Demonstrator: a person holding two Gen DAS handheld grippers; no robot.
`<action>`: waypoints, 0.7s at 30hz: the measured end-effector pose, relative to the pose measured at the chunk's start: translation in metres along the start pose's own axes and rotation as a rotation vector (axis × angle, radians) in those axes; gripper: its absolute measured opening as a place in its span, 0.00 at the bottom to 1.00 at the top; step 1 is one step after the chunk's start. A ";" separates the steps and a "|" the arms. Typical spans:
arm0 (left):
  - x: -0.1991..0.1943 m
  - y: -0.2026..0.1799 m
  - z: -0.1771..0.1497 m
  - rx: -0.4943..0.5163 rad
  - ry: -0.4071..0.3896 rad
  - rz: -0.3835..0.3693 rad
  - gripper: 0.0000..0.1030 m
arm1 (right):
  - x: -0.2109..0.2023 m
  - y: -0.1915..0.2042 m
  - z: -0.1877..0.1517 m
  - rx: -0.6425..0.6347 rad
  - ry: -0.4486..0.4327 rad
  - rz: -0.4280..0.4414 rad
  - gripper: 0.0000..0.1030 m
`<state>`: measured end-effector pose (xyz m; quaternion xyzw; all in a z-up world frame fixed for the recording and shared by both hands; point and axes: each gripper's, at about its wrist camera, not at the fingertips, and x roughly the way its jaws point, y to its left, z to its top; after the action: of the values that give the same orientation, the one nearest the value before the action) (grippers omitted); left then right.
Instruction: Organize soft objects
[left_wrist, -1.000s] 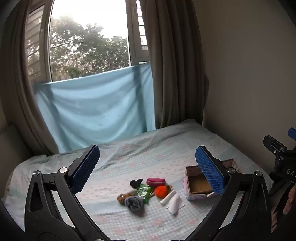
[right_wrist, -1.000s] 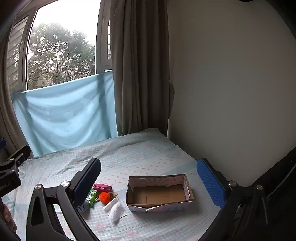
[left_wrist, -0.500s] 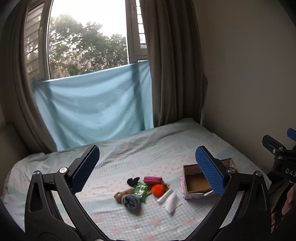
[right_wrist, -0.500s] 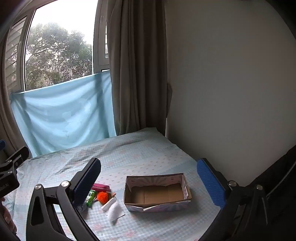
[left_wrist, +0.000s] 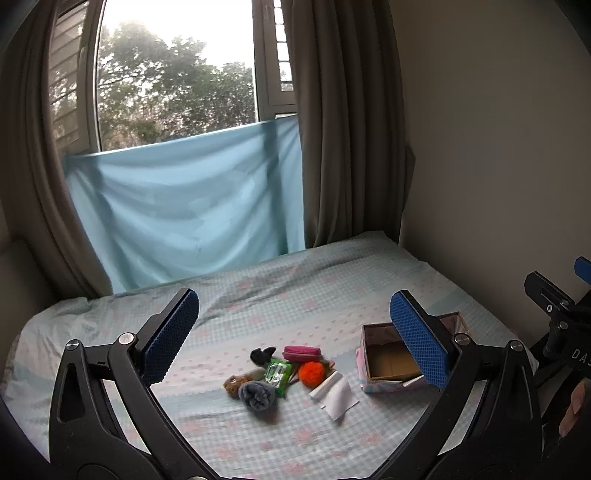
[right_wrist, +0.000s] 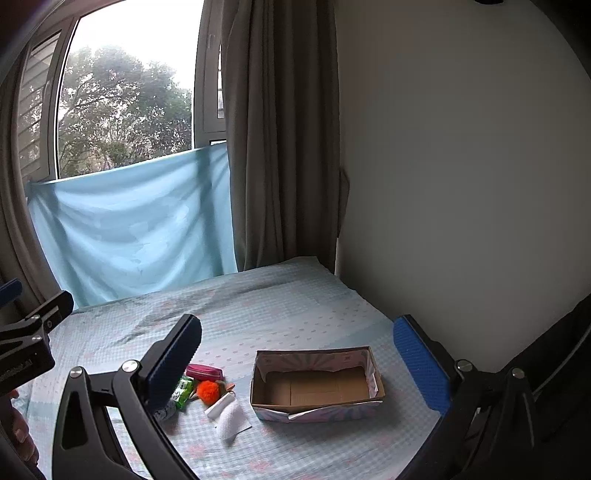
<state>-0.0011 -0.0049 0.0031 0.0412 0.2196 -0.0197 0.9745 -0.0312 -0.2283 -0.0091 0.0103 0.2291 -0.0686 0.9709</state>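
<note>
Hovering above a bed (left_wrist: 295, 295) covered in a pale blue checked sheet, the left gripper (left_wrist: 291, 336) is spread wide with nothing between its blue-padded fingers (left_wrist: 171, 334). Seen from the left wrist, a cluster of soft objects lies near the bed's front edge: a black soft item (left_wrist: 262, 355), a pink pouch (left_wrist: 302, 353), a green packet (left_wrist: 279, 372), an orange pompom (left_wrist: 311, 373), a brown plush (left_wrist: 236, 384), a grey-blue bundle (left_wrist: 257, 394) and a white cloth (left_wrist: 334, 394). The items touch or overlap one another. An open cardboard box (left_wrist: 373, 350) with a pink patterned outside sits just to their right, toward the bed's right edge, partly hidden behind the gripper's right finger. A light blue cloth (left_wrist: 192, 210) hangs across the window at the far edge of the bed, between brown curtains (left_wrist: 347, 122).

From the right wrist, the right gripper (right_wrist: 295, 354) is likewise wide open and holds nothing. The box (right_wrist: 317, 406) shows an empty brown floor and stands near the bed's front right corner. The pompom (right_wrist: 208, 390), pouch (right_wrist: 204, 371), packet (right_wrist: 183, 392) and white cloth (right_wrist: 229, 418) lie just left of it, partly behind the gripper's left finger (right_wrist: 173, 363). Part of the left gripper's body (right_wrist: 29, 343) shows at the picture's left edge.
</note>
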 end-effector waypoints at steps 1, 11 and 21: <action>0.000 0.000 0.000 0.001 0.000 0.000 1.00 | -0.001 0.001 0.000 0.000 -0.001 -0.001 1.00; 0.002 -0.001 -0.001 0.003 0.006 0.000 1.00 | -0.002 0.003 -0.005 -0.003 -0.009 0.001 1.00; 0.002 0.003 -0.001 -0.007 0.011 -0.005 1.00 | -0.003 0.005 -0.007 -0.009 -0.018 0.013 1.00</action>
<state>0.0003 -0.0022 0.0019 0.0373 0.2253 -0.0211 0.9733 -0.0363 -0.2226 -0.0142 0.0068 0.2204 -0.0615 0.9734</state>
